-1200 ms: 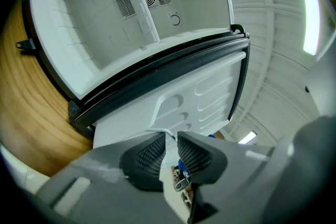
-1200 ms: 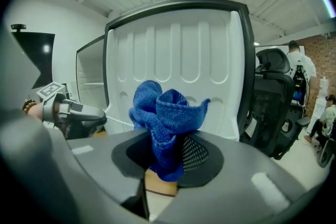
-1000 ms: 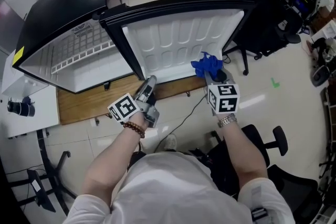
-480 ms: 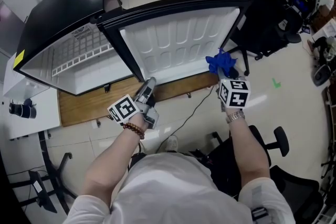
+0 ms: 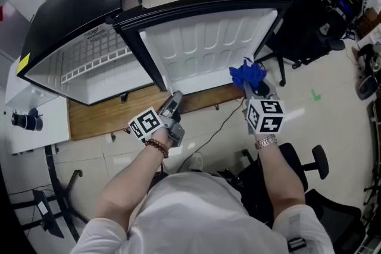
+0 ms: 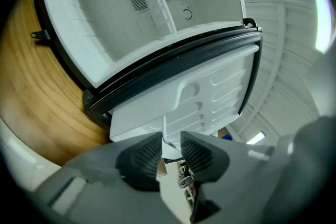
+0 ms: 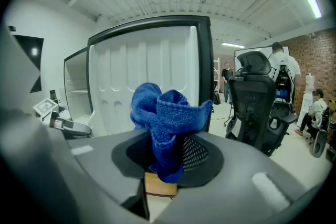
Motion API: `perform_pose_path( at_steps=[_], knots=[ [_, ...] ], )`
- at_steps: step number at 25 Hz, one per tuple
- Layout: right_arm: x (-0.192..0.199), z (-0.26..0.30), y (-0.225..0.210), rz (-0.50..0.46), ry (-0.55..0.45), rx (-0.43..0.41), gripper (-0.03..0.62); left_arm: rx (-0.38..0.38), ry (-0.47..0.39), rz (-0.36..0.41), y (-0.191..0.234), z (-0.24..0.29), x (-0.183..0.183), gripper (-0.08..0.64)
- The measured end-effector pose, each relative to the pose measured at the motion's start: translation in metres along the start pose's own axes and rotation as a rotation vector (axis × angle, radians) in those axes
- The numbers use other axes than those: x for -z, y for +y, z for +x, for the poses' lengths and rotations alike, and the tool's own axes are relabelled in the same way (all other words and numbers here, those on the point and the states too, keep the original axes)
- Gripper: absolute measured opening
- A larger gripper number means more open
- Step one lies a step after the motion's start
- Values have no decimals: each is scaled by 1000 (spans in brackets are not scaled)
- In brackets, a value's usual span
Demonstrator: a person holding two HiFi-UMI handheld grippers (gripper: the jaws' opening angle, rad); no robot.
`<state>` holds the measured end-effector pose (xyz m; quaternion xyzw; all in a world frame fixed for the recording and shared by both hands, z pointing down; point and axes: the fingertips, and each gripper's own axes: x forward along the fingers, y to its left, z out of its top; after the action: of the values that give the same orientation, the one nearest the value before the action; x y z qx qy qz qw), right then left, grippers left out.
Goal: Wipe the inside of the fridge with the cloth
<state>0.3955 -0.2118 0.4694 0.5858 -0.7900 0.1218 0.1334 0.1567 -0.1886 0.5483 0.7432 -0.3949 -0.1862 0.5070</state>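
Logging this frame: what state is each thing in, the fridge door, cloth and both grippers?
fridge door: swung wide open.
cloth: bunched, clamped in right gripper.
right gripper: shut on the cloth.
left gripper: jaws just been opening, now apart; door's thin white lip between them, unclamped.

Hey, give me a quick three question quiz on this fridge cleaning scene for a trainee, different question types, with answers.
1. True or false: the crumpled blue terry cloth is clamped in the right claw.
2. The black fridge's white-lined door is: A shut, B open, C removed.
3. In the right gripper view, what stands right of that door?
Key: 1 true; 2 B; 3 a black office chair.
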Motion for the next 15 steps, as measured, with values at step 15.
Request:
perform_pose_path(
  at_steps=[15],
  knots=[
    [18, 19, 93, -26, 55, -174, 107, -91, 31, 3, 26, 21, 10, 98]
  ],
)
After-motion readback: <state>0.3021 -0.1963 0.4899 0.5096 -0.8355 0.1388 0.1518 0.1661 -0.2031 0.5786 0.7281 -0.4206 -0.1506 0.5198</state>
